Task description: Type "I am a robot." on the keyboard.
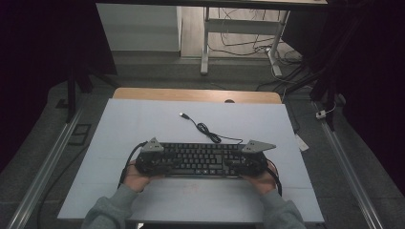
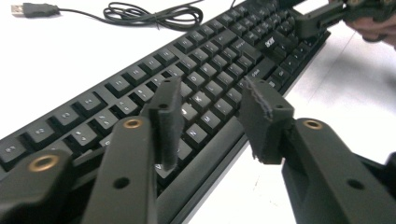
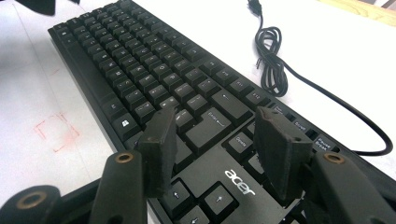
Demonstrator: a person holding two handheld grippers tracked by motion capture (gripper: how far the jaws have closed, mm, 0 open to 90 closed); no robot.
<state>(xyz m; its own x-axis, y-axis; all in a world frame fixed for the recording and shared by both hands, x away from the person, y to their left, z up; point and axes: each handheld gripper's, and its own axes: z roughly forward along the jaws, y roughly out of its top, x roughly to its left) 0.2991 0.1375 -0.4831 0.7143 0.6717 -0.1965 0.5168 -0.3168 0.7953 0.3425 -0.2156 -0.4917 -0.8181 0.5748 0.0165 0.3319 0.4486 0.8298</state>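
A black Acer keyboard lies across the middle of the white table top. Its cable coils behind it and ends in a loose USB plug. My left gripper hovers at the keyboard's left end, my right gripper at its right end. In the left gripper view, the left gripper is open over the keyboard, with the front edge running under the gap between its jaws. In the right gripper view, the right gripper is open above the arrow keys and logo of the keyboard.
A faint red square mark is on the table in front of the keyboard. The cable coil lies just behind the keyboard's right half. A wooden strip borders the table's far edge, with desk legs and floor cables beyond it.
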